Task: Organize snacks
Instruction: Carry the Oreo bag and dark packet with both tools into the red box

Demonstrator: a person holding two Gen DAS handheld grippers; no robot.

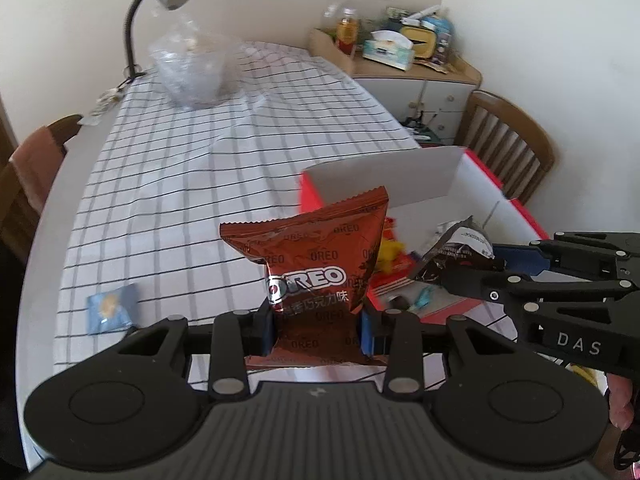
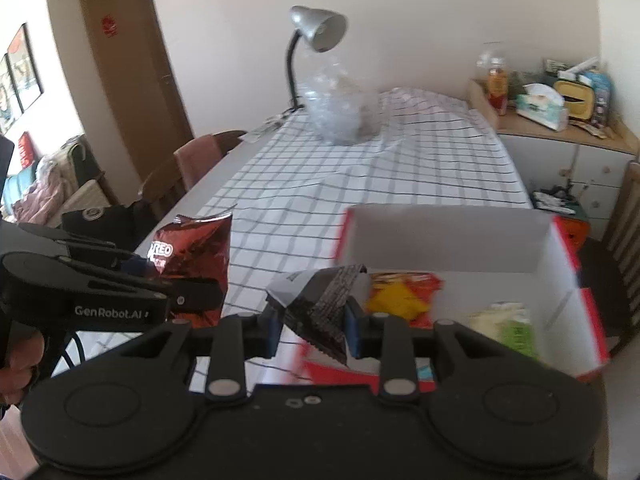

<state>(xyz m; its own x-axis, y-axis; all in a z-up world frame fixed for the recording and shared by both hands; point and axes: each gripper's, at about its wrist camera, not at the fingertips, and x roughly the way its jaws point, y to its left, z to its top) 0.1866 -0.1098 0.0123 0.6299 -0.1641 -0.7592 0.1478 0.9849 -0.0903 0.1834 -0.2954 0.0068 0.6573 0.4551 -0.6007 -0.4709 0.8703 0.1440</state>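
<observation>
While held above the checked cloth (image 1: 208,152): left gripper (image 1: 318,330) clamped on upright Oreo bag (image 1: 316,264), beside box (image 1: 516,204); right gripper (image 2: 312,328) clamped on dark packet (image 2: 320,304), at box's near edge.

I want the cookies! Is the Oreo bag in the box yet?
Not yet. The Oreo bag is held up in the left gripper, outside the red box.
</observation>
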